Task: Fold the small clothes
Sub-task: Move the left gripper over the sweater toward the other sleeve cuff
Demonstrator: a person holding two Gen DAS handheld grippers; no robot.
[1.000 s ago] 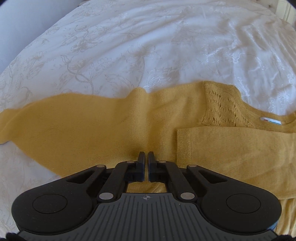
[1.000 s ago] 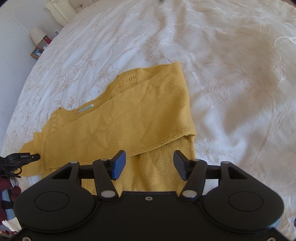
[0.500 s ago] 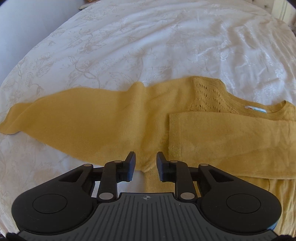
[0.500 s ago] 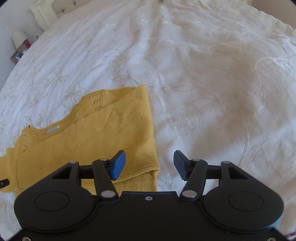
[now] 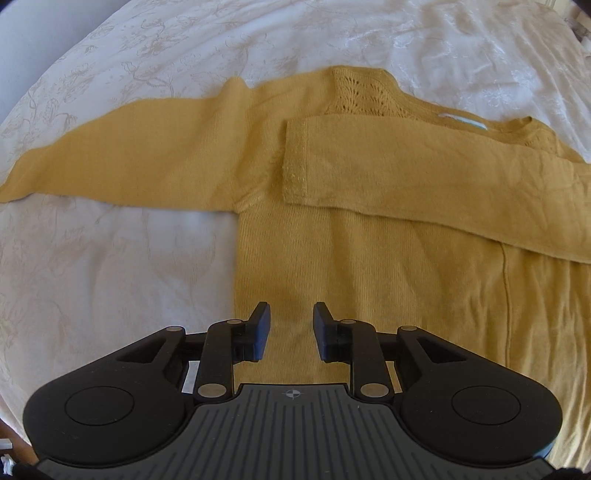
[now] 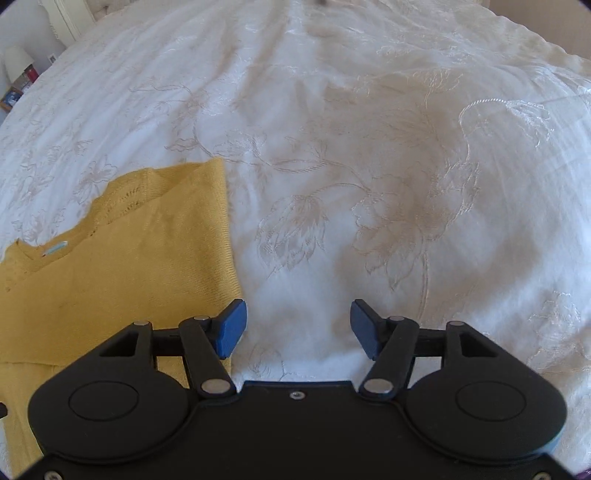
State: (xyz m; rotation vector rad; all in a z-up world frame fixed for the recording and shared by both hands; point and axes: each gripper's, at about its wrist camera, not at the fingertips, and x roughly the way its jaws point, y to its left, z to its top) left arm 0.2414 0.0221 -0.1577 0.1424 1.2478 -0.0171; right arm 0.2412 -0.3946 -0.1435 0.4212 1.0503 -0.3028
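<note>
A mustard-yellow knit sweater (image 5: 369, 266) lies flat on the white bedspread (image 5: 110, 280). One sleeve (image 5: 424, 181) is folded across the chest. The other sleeve (image 5: 122, 155) stretches out to the left. My left gripper (image 5: 291, 317) is open and empty, above the sweater's body near its left side edge. In the right wrist view the sweater's folded edge (image 6: 129, 266) is at the lower left. My right gripper (image 6: 297, 325) is open and empty over bare bedspread, just right of that edge.
The embroidered white bedspread (image 6: 369, 166) covers the whole bed. A lamp and small items (image 6: 18, 70) stand on a side table at the far left of the right wrist view. A white cabinet (image 6: 62, 18) is behind.
My left gripper has opened and pulled back from the sleeve area, so more of the sweater's body shows. My right gripper has shifted right, off the sweater onto bare bedspread.
</note>
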